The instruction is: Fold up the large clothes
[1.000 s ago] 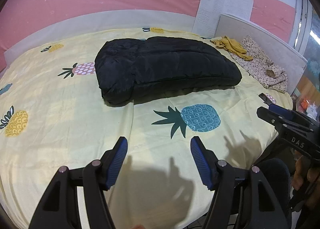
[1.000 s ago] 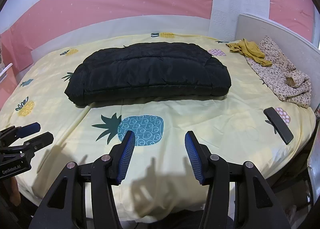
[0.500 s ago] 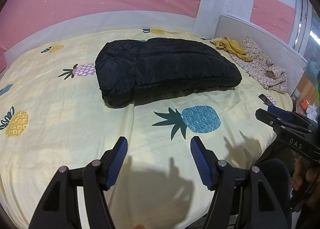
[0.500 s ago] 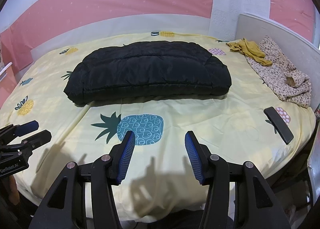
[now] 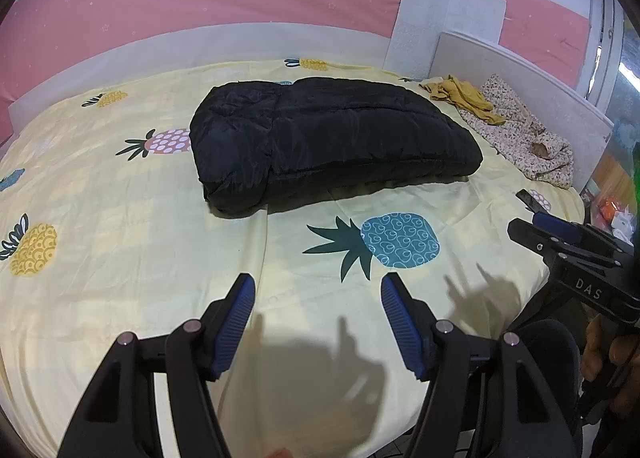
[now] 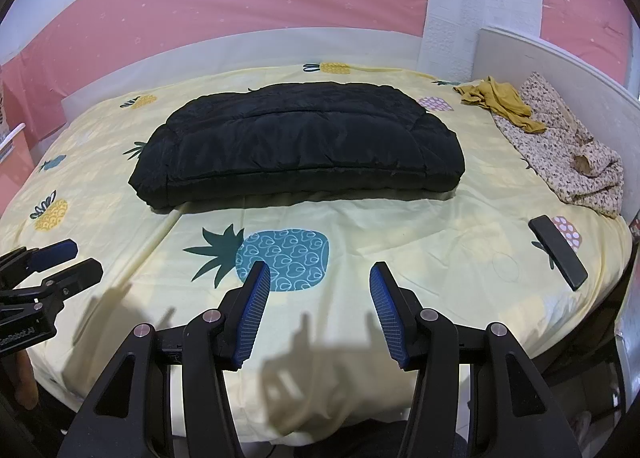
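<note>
A black padded garment, already folded into a compact bundle, is shown at the centre of the frame on the pineapple-print bed. The left gripper and right gripper are held low at the bed's near edge, fingers spread wide and empty, well apart from the bundle. The fold is judged complete or nearly so; any further step would call for a forward reach. Against the earlier frames, almost nothing is changed; only a slight camera drift is seen.
</note>
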`<action>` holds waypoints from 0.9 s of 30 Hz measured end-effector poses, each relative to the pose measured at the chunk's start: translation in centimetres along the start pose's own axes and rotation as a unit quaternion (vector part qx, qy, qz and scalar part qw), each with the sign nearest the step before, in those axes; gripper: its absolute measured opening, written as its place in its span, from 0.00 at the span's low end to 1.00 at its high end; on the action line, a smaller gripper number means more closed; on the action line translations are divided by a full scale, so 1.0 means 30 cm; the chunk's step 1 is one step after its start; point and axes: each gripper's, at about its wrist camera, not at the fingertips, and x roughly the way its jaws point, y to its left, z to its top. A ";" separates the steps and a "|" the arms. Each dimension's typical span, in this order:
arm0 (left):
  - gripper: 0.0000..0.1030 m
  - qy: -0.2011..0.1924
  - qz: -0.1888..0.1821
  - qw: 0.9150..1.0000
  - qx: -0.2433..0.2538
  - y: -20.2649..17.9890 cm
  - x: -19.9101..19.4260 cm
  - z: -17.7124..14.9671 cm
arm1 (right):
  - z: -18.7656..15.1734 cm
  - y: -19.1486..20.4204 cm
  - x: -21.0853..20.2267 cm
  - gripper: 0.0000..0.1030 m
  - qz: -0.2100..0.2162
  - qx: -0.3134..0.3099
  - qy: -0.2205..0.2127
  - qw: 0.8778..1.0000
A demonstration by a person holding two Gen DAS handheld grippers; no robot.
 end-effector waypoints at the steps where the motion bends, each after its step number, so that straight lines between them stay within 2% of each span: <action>1: 0.66 0.001 -0.001 1.000 0.000 0.000 0.000 0.001 | 0.000 0.000 0.000 0.51 0.000 0.000 0.000 1.000; 27: 0.66 -0.004 0.012 1.000 0.001 -0.031 -0.001 -0.002 | 0.001 -0.005 0.006 0.51 0.000 -0.001 0.001 1.000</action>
